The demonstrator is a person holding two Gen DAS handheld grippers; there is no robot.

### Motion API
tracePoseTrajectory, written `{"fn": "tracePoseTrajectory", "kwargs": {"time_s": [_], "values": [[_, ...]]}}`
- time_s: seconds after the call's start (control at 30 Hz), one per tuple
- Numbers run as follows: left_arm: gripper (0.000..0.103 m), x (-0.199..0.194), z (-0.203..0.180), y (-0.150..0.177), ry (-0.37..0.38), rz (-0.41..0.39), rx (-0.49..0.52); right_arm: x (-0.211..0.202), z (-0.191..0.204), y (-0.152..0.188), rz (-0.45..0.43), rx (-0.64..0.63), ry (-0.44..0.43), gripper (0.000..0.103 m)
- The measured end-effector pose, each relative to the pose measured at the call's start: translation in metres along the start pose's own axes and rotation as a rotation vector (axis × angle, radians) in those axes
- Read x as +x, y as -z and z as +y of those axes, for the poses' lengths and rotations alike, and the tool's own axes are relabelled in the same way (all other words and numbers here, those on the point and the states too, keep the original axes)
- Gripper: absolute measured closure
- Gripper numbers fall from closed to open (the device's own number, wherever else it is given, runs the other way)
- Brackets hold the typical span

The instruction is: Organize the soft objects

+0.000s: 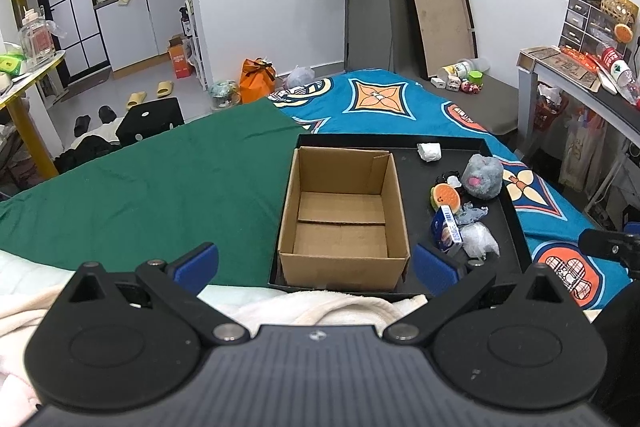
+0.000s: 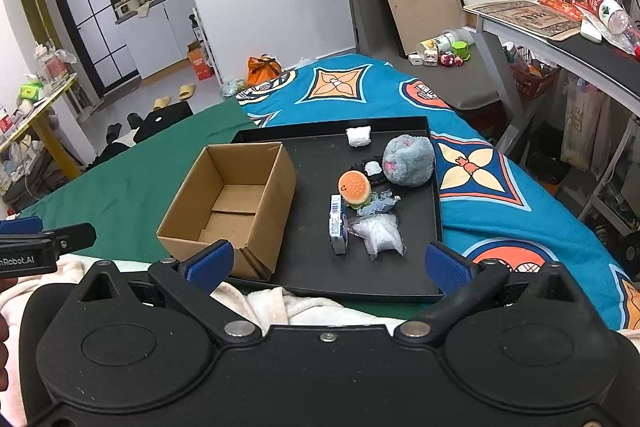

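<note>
A: Left wrist view: the left gripper (image 1: 316, 263) has its fingers spread wide, empty, facing the cardboard box (image 1: 342, 217); the soft toys sit to its right on the black tray (image 1: 516, 223).

B: Right wrist view: the right gripper (image 2: 327, 263) is released too, with the grey plush (image 2: 408, 159) and burger plush (image 2: 354, 187) straight ahead (clearly the nearer hand, I'd judge), box to their left.

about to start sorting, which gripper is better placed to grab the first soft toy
Right, probably. The right gripper is open and faces the pile with the burger toy, while the left gripper faces the empty cardboard box.
</note>
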State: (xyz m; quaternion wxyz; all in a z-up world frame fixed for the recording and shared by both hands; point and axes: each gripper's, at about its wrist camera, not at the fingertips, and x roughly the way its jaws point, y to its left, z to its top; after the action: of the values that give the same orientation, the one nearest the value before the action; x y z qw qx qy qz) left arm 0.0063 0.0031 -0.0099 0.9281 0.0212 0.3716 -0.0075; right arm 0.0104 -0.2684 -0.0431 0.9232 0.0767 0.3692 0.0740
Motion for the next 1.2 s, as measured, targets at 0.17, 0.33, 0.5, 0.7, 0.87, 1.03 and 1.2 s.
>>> {"fn": "tracePoseTrajectory", "kwargs": {"time_s": [0.17,0.33,0.5,0.7,0.87,1.03,1.2], "values": [[0.000,0.000,0.001,0.001,-0.005,0.002,0.003,-0.001,0.000,0.000,0.001,0.001,0.004,0.000],[0.000,0.000,0.000,0.001,-0.003,0.005,0.005,-0.002,-0.002,-0.001,0.006,0.017,-0.016,0.000],[0.000,0.002,-0.001,0.001,-0.003,0.006,0.008,-0.004,-0.004,-0.003,0.002,0.021,-0.021,0.000],[0.000,0.005,-0.004,0.000,-0.013,0.009,0.011,-0.001,-0.005,-0.002,0.010,0.026,-0.017,0.000],[0.000,0.007,-0.004,0.000,-0.012,0.013,0.008,0.001,-0.005,-0.002,0.012,0.024,-0.008,0.000],[0.000,0.009,-0.004,-0.002,-0.011,0.019,0.012,0.001,-0.005,-0.002,0.014,0.023,-0.007,0.000],[0.000,0.012,-0.003,-0.002,-0.012,0.022,0.008,0.004,-0.005,-0.001,0.019,0.026,-0.009,0.000]]}}
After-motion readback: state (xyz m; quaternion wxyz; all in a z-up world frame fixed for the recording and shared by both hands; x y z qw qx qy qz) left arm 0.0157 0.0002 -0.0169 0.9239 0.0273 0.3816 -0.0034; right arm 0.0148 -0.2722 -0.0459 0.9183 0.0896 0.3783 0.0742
